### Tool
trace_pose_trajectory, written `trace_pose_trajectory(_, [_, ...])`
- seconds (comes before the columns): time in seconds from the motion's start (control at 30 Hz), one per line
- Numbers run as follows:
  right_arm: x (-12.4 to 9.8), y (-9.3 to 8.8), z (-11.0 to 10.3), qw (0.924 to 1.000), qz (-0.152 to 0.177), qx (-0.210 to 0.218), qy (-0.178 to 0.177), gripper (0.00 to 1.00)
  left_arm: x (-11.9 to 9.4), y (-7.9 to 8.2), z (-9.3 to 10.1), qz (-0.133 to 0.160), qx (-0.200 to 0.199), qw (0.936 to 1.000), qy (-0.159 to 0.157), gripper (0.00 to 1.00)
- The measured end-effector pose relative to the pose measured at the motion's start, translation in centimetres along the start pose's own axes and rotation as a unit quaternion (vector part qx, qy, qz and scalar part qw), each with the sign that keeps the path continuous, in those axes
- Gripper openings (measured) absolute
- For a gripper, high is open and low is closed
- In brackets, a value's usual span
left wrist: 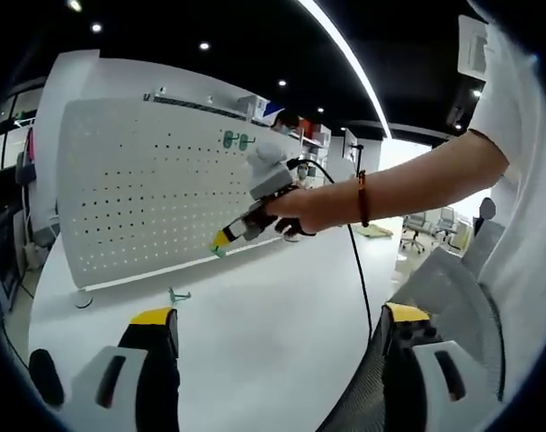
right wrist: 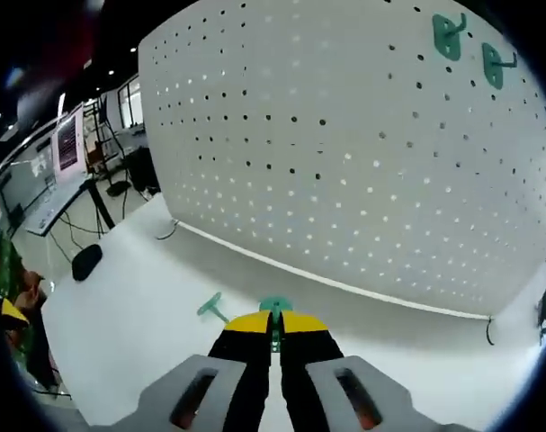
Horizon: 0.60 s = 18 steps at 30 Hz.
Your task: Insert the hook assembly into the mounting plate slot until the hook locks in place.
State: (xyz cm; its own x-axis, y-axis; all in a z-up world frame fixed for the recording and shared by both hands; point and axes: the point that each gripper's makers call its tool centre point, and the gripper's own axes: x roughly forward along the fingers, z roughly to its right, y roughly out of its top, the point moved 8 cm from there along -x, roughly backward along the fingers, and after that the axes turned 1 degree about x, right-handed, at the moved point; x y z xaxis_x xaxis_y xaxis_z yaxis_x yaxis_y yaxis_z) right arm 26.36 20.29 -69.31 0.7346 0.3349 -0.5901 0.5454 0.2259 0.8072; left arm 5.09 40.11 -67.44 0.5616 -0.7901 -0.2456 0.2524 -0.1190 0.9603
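While my right gripper [right wrist: 275, 335] clamps a hook [right wrist: 274, 309], left gripper [left wrist: 281, 328] hangs wide, holding nothing.
Held hook sits near pegboard [right wrist: 362, 153] base; spare hook [right wrist: 212, 309] lies on table [right wrist: 120, 333], two hooks [right wrist: 470, 49] at board's top corner.

Open-plan office or lab floor, where I stand at a white table [left wrist: 255, 324] w/ a white pegboard [left wrist: 147, 198] upright on it. Overhead: dark ceiling, recessed spots and a long light strip [left wrist: 344, 54]. Behind the board, shelving [left wrist: 281, 117] w/ boxes; far right, office chairs [left wrist: 425, 225] by bright windows. In my right gripper view, desks w/ a monitor [right wrist: 67, 139] and loose cables [right wrist: 84, 225] run along the left side.
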Motion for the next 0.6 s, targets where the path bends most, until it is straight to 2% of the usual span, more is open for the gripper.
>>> trace_pose_trajectory(0.3, [-1.5, 1.4, 0.4, 0.9986, 0.047, 0.0, -0.025, 0.01, 0.6, 0.7, 0.4, -0.003, 0.016, 0.9998, -0.012, 0.96])
trace_pose_trajectory(0.4, [-2.1, 2.2, 0.6, 0.9966, 0.074, 0.006, -0.036, 0.01, 0.7, 0.9, 0.6, -0.005, 0.021, 0.9996, -0.016, 0.96])
trace_pose_trajectory(0.6, [-2.7, 3.5, 1.1, 0.9941, 0.1, 0.004, -0.043, 0.01, 0.7, 1.3, 0.9, -0.003, 0.021, 0.9996, -0.018, 0.96])
